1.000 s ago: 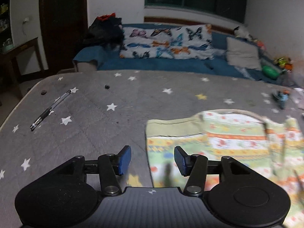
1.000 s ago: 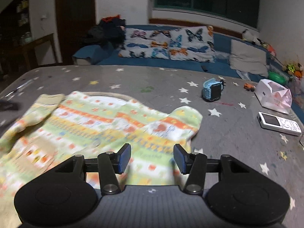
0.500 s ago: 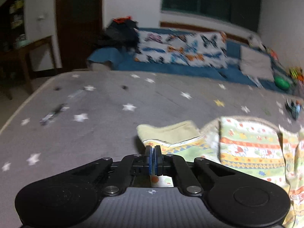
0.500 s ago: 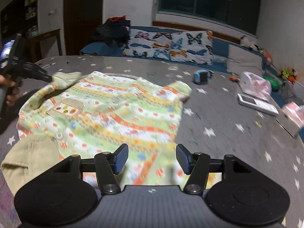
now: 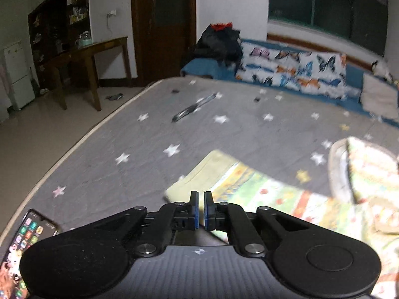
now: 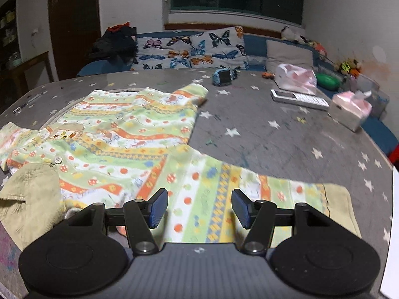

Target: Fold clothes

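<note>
We see the task's thing, a child's printed shirt (image 6: 139,144) in light green, orange and yellow bands with khaki corduroy cuffs and collar, lying mostly spread out on the grey star-patterned bed cover (image 6: 286,134). One sleeve runs toward the lower right and ends in a khaki cuff (image 6: 339,206); the far sleeve points toward the window. We judge the folding to be barely begun: the body is open and rumpled, no clean fold line shows, and both sleeves and the body are left to fold.

Our left gripper (image 5: 201,210) has its blue-padded fingers (image 5: 196,214) drawn almost together, with only a thin slit between them, right at the near edge of a sleeve; whether cloth is pinched there, we cannot tell. Our right gripper (image 6: 198,208) hovers over the near sleeve with its fingers (image 6: 157,208) set wide apart, holding nothing.

Further out lie a dark pen (image 5: 193,108), a white remote control (image 6: 299,98), a pink-and-white tissue box (image 6: 350,111), a small blue toy (image 6: 222,77) and butterfly-print pillows (image 6: 189,49). A smartphone (image 5: 23,246) shows app icons. We can read no brand, label or writing anywhere; all of it is too small or blurred.
</note>
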A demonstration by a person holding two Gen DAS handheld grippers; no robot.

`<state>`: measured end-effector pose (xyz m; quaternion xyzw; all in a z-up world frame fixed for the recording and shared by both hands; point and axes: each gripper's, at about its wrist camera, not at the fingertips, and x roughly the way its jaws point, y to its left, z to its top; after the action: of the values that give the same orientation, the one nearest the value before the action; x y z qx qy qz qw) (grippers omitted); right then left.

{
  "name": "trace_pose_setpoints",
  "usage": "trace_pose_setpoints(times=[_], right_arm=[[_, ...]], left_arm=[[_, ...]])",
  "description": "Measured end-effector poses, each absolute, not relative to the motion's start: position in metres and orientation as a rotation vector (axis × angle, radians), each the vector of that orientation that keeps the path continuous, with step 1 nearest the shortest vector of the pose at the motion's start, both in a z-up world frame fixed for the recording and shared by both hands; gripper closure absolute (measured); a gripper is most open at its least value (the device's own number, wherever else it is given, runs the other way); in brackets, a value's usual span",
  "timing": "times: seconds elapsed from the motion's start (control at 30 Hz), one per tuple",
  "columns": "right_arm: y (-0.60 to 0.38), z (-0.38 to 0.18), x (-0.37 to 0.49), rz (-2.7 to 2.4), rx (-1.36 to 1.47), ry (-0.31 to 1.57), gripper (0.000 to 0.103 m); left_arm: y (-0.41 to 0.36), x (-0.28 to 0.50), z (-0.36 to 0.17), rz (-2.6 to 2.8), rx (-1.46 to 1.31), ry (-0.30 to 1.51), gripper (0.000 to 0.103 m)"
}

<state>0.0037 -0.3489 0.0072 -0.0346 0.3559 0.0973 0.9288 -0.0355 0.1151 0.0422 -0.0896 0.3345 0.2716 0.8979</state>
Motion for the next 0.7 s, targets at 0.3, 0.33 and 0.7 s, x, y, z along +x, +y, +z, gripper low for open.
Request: trace_pose_setpoints(times=[0.3, 0.33, 0.7], right_arm=[[-0.376, 0.007, -0.012, 0.093, -0.014, 0.739, 0.045], [-0.38, 0.006, -0.014, 0.075, -0.005, 0.739, 0.045], [-0.451, -0.003, -0.021, -0.172, 0.057, 0.704, 0.047]], left_arm=[[0.066, -0.053, 0.061, 0.31, -0.165, 0.682, 0.089], [0.055, -0.053, 0.062, 0.255, -0.155, 0.684, 0.089], [-0.042, -0.038, 0.046, -0.122, -0.059, 0.736, 0.089]])
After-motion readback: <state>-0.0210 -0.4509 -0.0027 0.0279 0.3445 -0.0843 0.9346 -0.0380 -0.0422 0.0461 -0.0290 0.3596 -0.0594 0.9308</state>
